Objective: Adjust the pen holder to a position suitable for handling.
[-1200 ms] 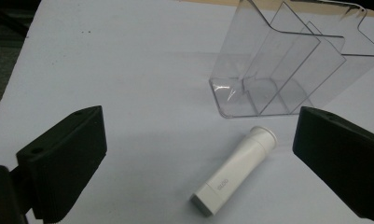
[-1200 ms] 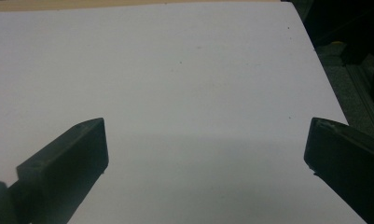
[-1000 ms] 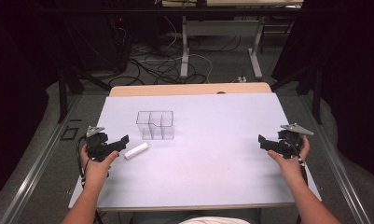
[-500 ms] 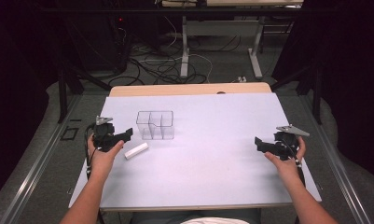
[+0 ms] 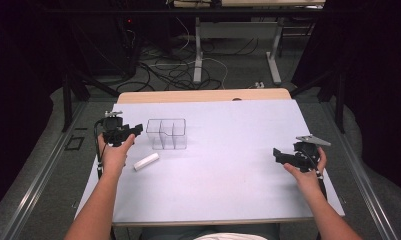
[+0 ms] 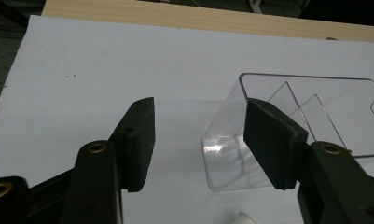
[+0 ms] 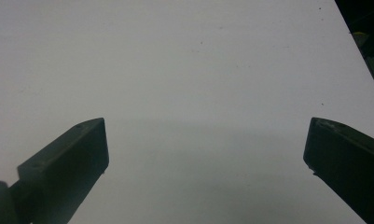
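A clear plastic organiser box [image 5: 167, 133] with several compartments stands on the white table sheet [image 5: 228, 150], left of centre. A small white cylinder [image 5: 146, 161] lies flat in front of it and to its left. My left gripper [image 5: 136, 129] hovers just left of the box, open, nothing between its jaws; in the left gripper view the box [image 6: 292, 121] sits just beyond the right fingertip, and the cylinder's end [image 6: 243, 218] peeks in at the bottom edge. My right gripper [image 5: 277, 154] hangs open over bare sheet near the right edge, its jaws [image 7: 205, 154] wide apart.
A wooden tabletop strip [image 5: 203, 95] shows beyond the sheet's far edge. Behind the table are desk legs and tangled cables [image 5: 188, 65] on the floor. The person's forearms enter from the bottom of the high view.
My left gripper has moved forward and to the right, from beside the white cylinder up to the box's left side. The right gripper has drifted slightly left.
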Motion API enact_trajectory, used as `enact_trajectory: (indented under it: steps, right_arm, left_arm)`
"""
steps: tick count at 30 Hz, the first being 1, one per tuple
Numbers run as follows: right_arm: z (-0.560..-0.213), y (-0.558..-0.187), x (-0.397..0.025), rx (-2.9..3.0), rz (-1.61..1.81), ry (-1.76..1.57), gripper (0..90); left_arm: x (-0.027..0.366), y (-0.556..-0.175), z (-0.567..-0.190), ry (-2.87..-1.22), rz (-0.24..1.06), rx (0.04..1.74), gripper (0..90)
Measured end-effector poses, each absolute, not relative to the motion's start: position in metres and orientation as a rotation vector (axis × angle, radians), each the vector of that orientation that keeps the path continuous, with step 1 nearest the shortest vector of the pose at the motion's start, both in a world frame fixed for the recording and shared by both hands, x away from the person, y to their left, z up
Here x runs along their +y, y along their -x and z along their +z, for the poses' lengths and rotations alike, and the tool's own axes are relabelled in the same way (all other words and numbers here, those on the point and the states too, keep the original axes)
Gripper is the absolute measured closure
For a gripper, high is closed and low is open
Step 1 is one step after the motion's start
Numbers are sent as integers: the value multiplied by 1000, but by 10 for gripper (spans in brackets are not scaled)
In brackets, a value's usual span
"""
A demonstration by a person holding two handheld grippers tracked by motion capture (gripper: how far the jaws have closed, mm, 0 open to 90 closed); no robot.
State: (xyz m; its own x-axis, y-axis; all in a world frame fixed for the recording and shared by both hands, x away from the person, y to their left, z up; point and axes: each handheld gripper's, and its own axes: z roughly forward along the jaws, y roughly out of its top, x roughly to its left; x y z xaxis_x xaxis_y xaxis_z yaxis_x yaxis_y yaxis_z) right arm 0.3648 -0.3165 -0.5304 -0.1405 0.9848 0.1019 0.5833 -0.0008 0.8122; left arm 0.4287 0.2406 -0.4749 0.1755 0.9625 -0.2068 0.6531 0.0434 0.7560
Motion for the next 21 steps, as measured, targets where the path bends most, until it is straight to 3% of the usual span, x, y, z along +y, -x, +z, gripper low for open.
enact_trajectory:
  steps: [9,21]
  right_arm:
    - [-532,-366,-317,1773,1023,-1640,0]
    - [-534,-366,-318,1783,1035,-1660,7]
  left_arm:
    - [233,-446,-469,-1713,422,1627,586]
    - [217,-452,-476,-1788,426,1651,709]
